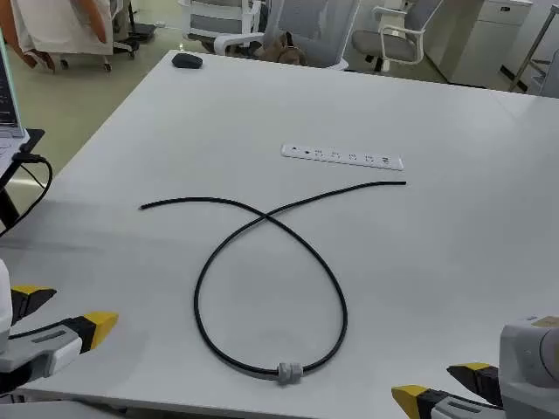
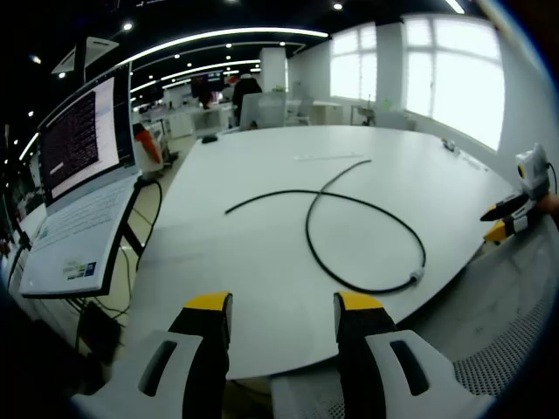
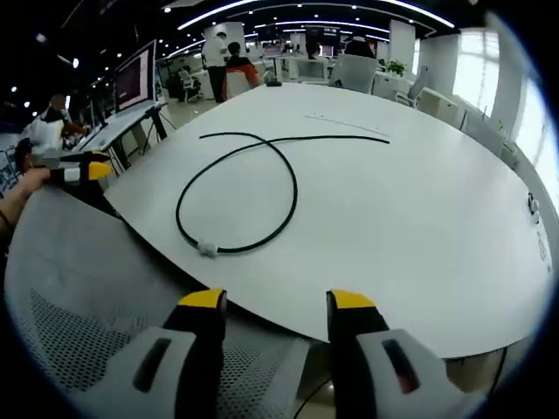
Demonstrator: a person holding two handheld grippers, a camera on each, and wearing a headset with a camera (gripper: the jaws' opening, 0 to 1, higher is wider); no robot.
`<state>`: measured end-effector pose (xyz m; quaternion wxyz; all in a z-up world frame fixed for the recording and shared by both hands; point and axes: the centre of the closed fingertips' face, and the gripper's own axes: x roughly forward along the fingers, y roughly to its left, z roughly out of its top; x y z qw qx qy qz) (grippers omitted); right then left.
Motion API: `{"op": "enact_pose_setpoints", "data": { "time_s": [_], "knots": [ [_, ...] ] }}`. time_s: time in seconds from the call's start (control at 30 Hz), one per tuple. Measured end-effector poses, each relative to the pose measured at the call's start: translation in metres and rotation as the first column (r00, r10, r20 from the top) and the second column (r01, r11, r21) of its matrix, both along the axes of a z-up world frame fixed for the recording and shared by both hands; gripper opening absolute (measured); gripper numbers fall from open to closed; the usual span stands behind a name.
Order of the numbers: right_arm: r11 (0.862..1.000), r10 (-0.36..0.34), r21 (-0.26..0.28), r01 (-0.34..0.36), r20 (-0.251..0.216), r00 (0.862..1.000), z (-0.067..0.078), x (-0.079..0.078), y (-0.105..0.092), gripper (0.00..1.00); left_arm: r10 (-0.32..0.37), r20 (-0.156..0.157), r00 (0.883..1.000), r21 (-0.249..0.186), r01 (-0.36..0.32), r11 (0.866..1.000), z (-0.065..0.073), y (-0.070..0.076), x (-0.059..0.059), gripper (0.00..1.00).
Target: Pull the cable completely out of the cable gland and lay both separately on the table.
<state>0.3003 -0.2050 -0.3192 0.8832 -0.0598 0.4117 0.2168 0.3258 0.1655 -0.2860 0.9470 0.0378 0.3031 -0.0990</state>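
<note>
At the near edge of the white table [image 1: 454, 262] the left gripper [image 1: 74, 307] is held with its yellow-tipped jaws parted and nothing between them; the right gripper [image 1: 435, 384] is likewise spread and empty, and both are kept well apart from the cable; the grey cable gland [image 1: 289, 371] is seen threaded on the black cable [image 1: 200, 288] at the nearest part of its loop, close to the front edge; beyond it the cable is crossed over itself, its two ends spread left and right; just behind the right end a white power strip [image 1: 342, 156] is laid flat; a dark mouse [image 1: 187, 60] is placed at the far edge, with office chairs [image 1: 397, 39] seen past it.
</note>
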Motion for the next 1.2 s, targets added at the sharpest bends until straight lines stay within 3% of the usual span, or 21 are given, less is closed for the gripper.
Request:
{"op": "enact_pose_setpoints", "data": {
  "time_s": [0.97, 1.2],
  "knots": [
    [1.000, 0.004, 0.009, -0.004, -0.007, 1.000, -0.0006, -0.0012, 0.0013, 0.48, -0.007, -0.015, 1.000, 0.000, 0.007, 1.000, -0.0017, -0.0015, -0.0025, 0.46],
    [1.000, 0.005, 0.015, -0.005, -0.005, 1.000, -0.0003, -0.0007, 0.0017, 0.48, -0.033, -0.036, 0.999, 0.007, 0.033, 0.999, -0.0047, -0.0051, -0.0044, 0.46]
  ]
}}
